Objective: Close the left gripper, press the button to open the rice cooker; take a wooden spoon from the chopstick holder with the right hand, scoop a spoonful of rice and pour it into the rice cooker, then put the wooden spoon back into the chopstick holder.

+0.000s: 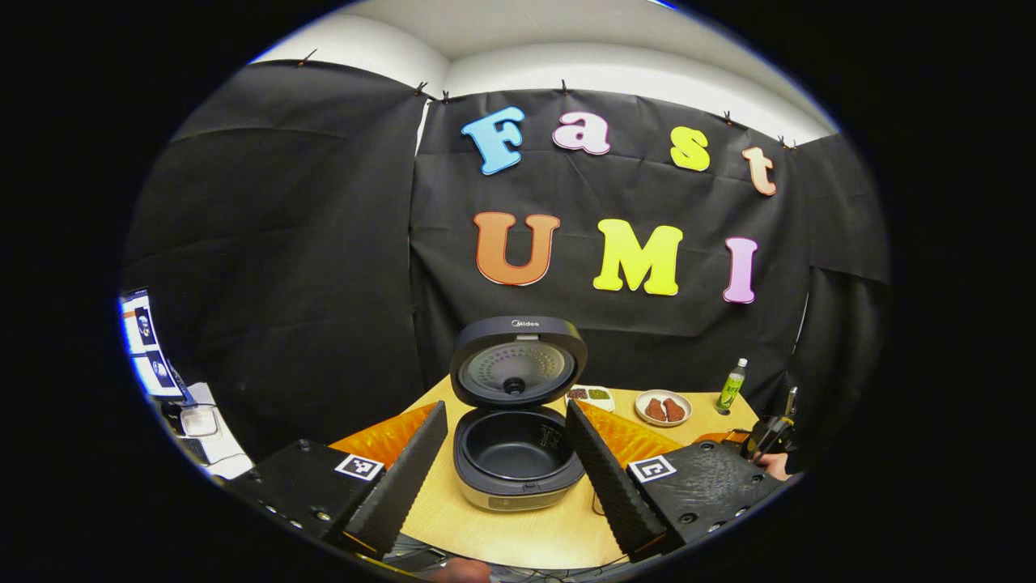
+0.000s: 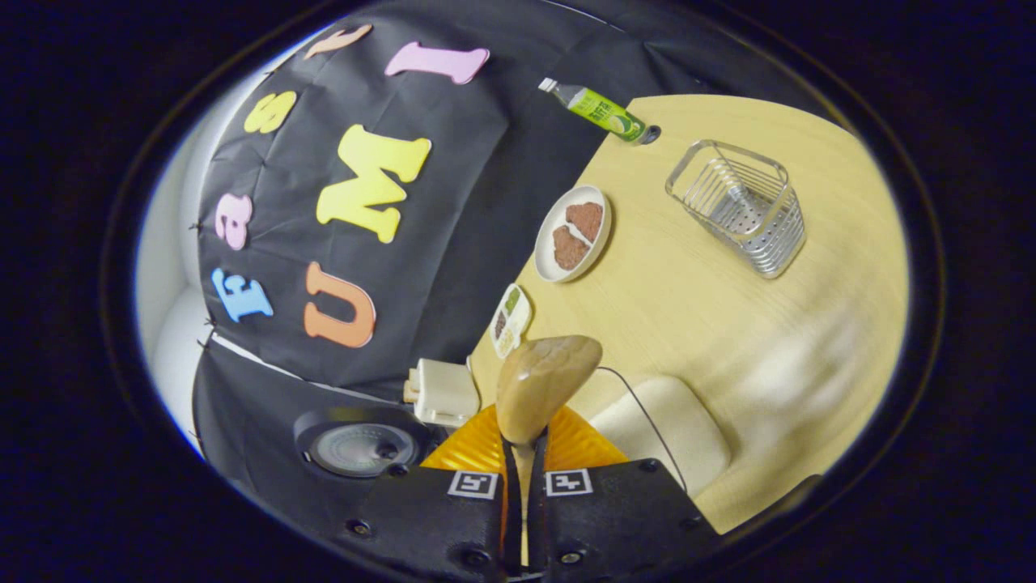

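The rice cooker [image 1: 514,453] stands on the wooden table with its lid [image 1: 518,364] swung up and its dark inner pot bare. My left gripper [image 1: 508,478] is open, one finger on each side of the cooker, just in front of it. My right gripper [image 2: 524,453] is shut on the handle of the wooden spoon [image 2: 546,380], whose bowl points forward and shows bare wood. The wire chopstick holder [image 2: 740,206] stands apart on the table, farther off. The cooker's lid [image 2: 360,445] sits to the lower left of the spoon. The right gripper [image 1: 769,437] appears at the table's right edge.
A plate with brown pieces [image 2: 573,233], a small divided dish [image 2: 510,320] and a green bottle [image 2: 599,109] stand along the back of the table [image 2: 696,324]. A white plug block [image 2: 441,393] and a cream rounded shape [image 2: 664,433] lie near the spoon.
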`<state>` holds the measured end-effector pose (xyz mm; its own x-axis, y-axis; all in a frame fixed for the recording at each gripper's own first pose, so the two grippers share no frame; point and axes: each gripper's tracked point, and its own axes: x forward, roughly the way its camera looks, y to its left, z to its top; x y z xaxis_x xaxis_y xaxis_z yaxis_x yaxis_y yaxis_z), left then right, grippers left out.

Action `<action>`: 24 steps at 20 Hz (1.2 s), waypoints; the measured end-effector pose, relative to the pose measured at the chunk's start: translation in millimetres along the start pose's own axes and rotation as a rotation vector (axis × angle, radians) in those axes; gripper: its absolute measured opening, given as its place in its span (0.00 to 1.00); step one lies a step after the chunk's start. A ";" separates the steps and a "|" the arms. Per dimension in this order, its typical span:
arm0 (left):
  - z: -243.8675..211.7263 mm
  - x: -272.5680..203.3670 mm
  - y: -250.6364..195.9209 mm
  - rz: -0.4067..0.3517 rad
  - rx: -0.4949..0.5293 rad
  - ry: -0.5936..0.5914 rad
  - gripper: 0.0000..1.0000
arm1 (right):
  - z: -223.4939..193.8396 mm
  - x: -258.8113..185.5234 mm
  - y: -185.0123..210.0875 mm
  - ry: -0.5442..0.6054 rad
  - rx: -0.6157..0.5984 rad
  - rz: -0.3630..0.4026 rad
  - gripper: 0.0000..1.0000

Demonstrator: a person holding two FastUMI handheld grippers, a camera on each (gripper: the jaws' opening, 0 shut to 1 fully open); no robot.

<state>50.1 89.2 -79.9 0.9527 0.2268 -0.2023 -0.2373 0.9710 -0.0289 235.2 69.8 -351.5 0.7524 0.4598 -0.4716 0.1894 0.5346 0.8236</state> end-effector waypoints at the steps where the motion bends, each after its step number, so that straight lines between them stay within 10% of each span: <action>1: 0.8 0.9 2.1 0.010 -0.003 0.000 0.95 | 3.0 -2.9 3.5 0.000 0.003 0.004 0.08; 10: -12.1 -4.0 18.8 0.079 0.006 0.010 0.95 | 8.0 6.6 111.5 0.026 -0.002 0.117 0.07; 18: -10.8 -20.3 57.3 0.184 -0.054 -0.021 0.95 | -82.2 45.8 232.5 0.188 -0.237 0.239 0.08; 24: -15.8 -38.1 88.8 0.257 -0.082 -0.027 0.95 | -127.4 74.8 248.4 0.233 -0.361 0.212 0.08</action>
<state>-10.2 165.6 -90.2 0.8635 0.4684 -0.1868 -0.4858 0.8720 -0.0593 258.1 327.3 -222.3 0.5815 0.7102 -0.3968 -0.2156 0.6048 0.7666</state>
